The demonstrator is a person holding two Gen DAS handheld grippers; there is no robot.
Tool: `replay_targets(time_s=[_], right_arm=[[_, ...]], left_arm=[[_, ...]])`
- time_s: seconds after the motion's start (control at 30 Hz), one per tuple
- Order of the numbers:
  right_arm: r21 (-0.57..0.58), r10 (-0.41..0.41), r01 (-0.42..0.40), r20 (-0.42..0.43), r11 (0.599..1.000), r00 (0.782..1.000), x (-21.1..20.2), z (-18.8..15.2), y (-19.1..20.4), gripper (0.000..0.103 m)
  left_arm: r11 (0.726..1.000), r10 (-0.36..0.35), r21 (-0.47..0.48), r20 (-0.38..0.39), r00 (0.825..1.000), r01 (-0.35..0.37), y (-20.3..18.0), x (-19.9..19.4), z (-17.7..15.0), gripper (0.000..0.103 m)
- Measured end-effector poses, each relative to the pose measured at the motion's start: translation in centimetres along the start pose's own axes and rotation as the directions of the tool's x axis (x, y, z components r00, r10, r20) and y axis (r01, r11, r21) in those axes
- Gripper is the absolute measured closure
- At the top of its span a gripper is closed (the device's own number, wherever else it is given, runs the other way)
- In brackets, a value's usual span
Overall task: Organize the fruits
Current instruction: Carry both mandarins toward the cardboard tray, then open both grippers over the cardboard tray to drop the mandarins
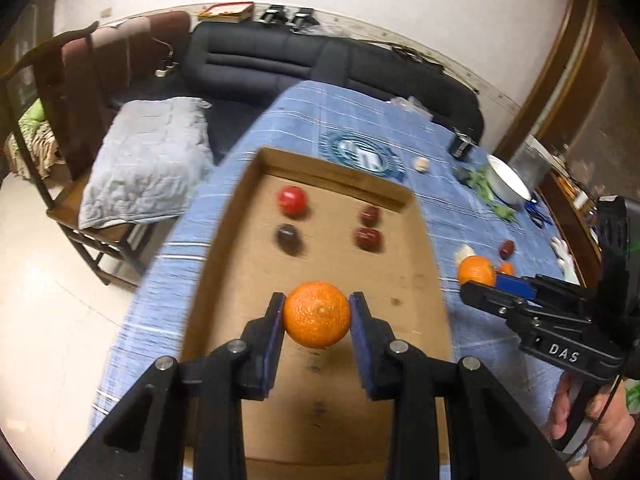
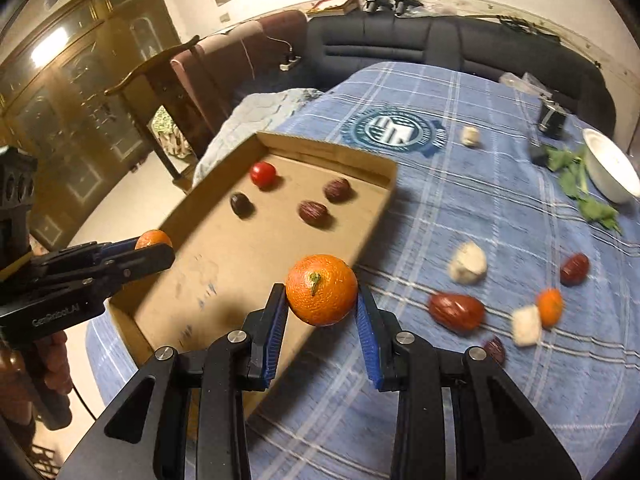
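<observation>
Oranges (image 1: 316,314) (image 2: 322,290) sit clamped between both tongs (image 1: 317,308) (image 2: 322,304) above the cardboard tray (image 1: 400,288).

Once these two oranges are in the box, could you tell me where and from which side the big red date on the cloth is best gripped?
Grip the big red date across its narrow middle, coming straight down from above. It lies flat and elongated on the tablecloth, so fingers should close across its short width. The sides look clear; the white lump and the white cube sit apart from it.

right tool (image 1: 486,289): "DAS" | left tool (image 2: 154,246): "GenRobot.AI"
</observation>
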State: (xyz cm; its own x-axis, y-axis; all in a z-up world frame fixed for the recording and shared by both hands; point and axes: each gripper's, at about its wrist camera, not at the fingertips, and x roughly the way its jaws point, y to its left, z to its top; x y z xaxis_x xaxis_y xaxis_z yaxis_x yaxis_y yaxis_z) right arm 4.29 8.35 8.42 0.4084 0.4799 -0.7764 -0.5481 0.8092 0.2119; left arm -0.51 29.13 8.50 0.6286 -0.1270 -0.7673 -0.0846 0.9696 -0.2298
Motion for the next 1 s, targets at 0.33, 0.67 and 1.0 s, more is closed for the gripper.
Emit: replay_targets(time_s=[0.33, 0.67, 1.0], right_arm=[[-0.003, 0.015, -0.015, -0.061, 1.000, 0.998, 5.6, 2.3, 2.5, 0.070], [0.001, -0.018, 0.019, -0.123, 1.000, 0.992, 9.7, 2.6, 2.8, 0.070], [-0.029, -0.034, 0.031, -0.127, 0.999, 0.991, 10.3, 2.7, 3.3, 0.069]], left_arm=[[0.999, 0.024, 0.022, -0.058, 0.998, -0.023, 1.7, 4.3, 1.7, 0.069], [0.999, 0.036, 0.045, -0.123, 0.992, -0.031, 1.9, 7.7, 2.0, 0.069], [0.995, 0.073, 0.080, -0.120, 0.990, -0.063, 1.7, 8.2, 2.0, 0.068]])
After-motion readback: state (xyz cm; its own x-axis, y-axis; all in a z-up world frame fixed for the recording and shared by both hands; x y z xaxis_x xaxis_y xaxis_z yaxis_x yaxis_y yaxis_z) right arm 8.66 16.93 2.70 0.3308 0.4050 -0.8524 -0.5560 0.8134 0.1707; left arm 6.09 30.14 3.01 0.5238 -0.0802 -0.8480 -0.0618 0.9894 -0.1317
